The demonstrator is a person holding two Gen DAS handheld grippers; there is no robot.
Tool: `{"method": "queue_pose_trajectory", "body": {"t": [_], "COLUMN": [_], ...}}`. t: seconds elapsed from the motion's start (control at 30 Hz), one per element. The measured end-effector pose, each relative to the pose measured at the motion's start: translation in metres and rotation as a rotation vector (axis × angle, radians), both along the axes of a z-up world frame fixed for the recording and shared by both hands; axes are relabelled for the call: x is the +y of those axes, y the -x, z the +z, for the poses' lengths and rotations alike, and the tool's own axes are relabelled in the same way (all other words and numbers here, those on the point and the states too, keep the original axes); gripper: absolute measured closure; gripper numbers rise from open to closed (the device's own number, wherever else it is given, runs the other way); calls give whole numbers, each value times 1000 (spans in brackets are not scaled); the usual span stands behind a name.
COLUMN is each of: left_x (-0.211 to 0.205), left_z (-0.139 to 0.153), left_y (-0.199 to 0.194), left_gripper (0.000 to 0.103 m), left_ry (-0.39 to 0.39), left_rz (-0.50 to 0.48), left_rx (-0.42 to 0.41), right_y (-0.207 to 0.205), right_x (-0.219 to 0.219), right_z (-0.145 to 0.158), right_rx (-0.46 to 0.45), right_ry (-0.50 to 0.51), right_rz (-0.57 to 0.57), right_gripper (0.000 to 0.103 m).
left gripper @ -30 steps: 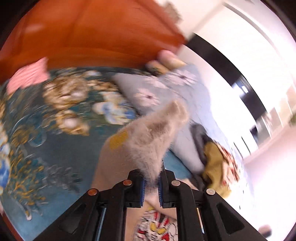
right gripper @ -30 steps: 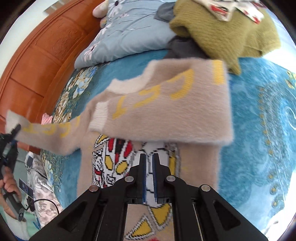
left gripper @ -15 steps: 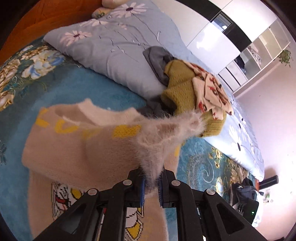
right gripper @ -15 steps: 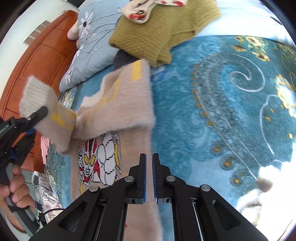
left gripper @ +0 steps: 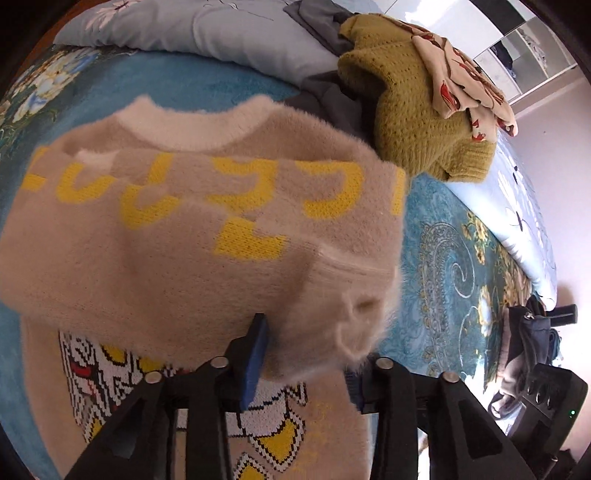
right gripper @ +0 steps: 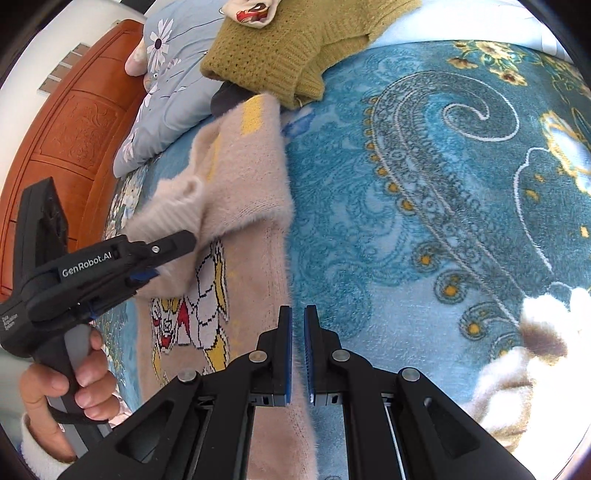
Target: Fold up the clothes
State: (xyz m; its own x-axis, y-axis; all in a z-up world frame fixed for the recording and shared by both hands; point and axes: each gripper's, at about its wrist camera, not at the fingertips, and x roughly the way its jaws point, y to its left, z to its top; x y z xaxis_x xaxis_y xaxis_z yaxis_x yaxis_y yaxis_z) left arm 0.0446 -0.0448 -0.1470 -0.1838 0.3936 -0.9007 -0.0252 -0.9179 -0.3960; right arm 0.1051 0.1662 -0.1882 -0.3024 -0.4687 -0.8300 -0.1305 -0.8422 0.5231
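Observation:
A fuzzy beige sweater [left gripper: 155, 236] with yellow letters and a cartoon figure lies on the blue bedspread; it also shows in the right wrist view [right gripper: 243, 192]. Its left sleeve is folded across the chest. My left gripper [left gripper: 306, 354] has its jaws apart, with the sleeve cuff [left gripper: 354, 321] lying loosely between them. In the right wrist view the left gripper [right gripper: 162, 254] sits at the cuff [right gripper: 173, 210]. My right gripper [right gripper: 297, 347] is shut and empty, above the sweater's right edge.
An olive knit sweater [left gripper: 413, 107] with a patterned cloth [left gripper: 465, 81] on it and a grey garment [left gripper: 328, 96] lie on the pale blue quilt [left gripper: 207, 33]. The wooden headboard [right gripper: 62, 144] is at the far left. Dark bags [left gripper: 535, 354] stand beside the bed.
My left gripper carried the sleeve across the chest, lowered it and opened its jaws. My right gripper stayed shut and shifted little.

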Motion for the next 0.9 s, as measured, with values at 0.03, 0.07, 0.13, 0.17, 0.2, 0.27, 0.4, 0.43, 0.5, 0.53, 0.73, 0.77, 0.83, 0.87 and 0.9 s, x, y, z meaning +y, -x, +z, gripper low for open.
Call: {"method": "queue_pose_trajectory", "body": {"t": [0.03,0.07,0.13,0.17,0.2,0.27,0.4,0.43,0.5,0.53,0.73,0.77,0.83,0.87,0.9], "left_x": [-2,-7,-24,-36,-48,-82,-142,-156,-182,-195,-246,-250,-257,-259,-261], "left_z": [1,5,13,16,19,19,14,13,9,8,6,5,3,1,0], "left_y": [-3,-8,-20,-28,-36,-56,-95,-106,-128,-139,-186,-191,-199,-202,-204], "left_gripper": [53,52,47,45,44,43,43,43,43,43,43,43,43,43,43], "left_ry": [-20,-43,-91,-116,-136,-133,-129,-136,-170,-181,-186,-195,-206,-209,-212], "left_rz": [-2,2,43,74,110,225,439,497,582,617,753,766,781,785,787], "left_rx": [-4,2,20,31,42,54,52,49,44,40,25,22,12,5,-1], "right_y": [0,1,2,4,5,10,27,31,40,44,53,53,55,55,57], "right_x": [-1,-1,-2,-3,-4,-8,-17,-20,-27,-31,-42,-42,-48,-51,-55], "right_z": [1,3,8,9,11,13,18,19,17,15,0,-2,-7,-8,-7], "right_rx": [7,14,34,43,54,76,102,107,106,99,54,46,34,35,51], "right_ry": [3,6,12,21,32,65,197,228,226,213,111,105,136,154,144], "right_rz": [4,8,16,18,20,25,14,3,-15,-21,-56,-66,-52,-41,-31], "right_gripper": [97,97,97,97,97,97,91,84,61,61,61,61,61,61,61]}}
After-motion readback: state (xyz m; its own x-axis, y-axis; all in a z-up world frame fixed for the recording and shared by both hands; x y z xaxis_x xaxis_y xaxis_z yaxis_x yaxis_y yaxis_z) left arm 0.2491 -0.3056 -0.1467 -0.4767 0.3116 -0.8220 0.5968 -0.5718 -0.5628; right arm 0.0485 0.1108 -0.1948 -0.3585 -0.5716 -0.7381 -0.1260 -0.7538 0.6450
